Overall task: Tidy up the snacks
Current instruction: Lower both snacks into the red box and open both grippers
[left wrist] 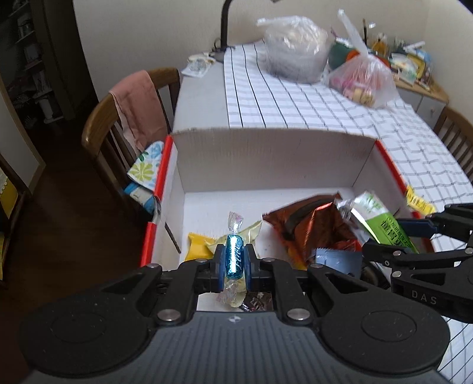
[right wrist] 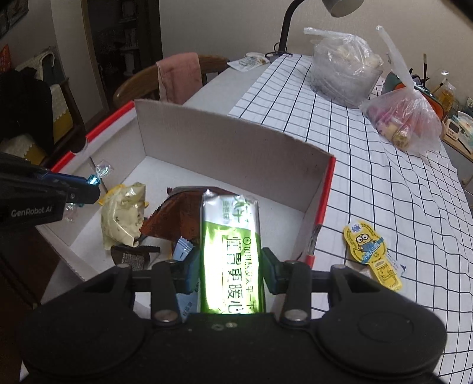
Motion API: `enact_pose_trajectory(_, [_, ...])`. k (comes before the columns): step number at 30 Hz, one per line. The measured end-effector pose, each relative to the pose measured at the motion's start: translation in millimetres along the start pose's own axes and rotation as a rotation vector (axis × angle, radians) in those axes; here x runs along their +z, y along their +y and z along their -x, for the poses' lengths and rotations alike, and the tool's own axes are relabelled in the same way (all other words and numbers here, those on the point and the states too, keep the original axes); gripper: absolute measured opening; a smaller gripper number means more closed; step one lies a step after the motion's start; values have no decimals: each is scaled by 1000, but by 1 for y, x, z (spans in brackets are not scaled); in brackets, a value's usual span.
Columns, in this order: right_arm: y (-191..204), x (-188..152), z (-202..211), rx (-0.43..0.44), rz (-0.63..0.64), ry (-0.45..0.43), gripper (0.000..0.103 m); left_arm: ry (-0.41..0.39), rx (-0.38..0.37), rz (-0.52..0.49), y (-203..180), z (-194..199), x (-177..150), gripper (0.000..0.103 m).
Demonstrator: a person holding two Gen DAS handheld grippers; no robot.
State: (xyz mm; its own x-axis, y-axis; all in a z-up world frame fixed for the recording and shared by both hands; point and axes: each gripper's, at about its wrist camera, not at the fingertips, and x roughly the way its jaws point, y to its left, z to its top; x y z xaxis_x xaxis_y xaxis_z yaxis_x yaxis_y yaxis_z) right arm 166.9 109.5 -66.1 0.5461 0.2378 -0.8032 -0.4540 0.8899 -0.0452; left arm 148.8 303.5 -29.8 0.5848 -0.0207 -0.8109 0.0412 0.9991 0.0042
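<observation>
A pink towel (left wrist: 139, 106) hangs over a wooden chair (left wrist: 97, 130) at left; a black lamp (right wrist: 285, 28) stands at the top of the frame.

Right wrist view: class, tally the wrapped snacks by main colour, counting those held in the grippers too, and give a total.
Green: 1, green packet in the right gripper
Blue: 2, blue candy in the left gripper, pale blue sachet
Brown: 1, foil packet
Cream: 1, cream packet
Black: 1, black packet
Yellow: 1, yellow packet on the tablecloth
Total: 7
</observation>
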Motion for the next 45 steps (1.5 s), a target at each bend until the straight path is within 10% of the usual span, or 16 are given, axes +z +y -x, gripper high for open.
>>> enact_pose_trajectory(21, [-1,-5,-6,11,-15,23,47,136,-26,-20,-8,-36,-17,12])
enact_pose_trajectory(45, [-34,-24,69,147,-76,-125,78,-58,-136,12,-37,45,-23,55])
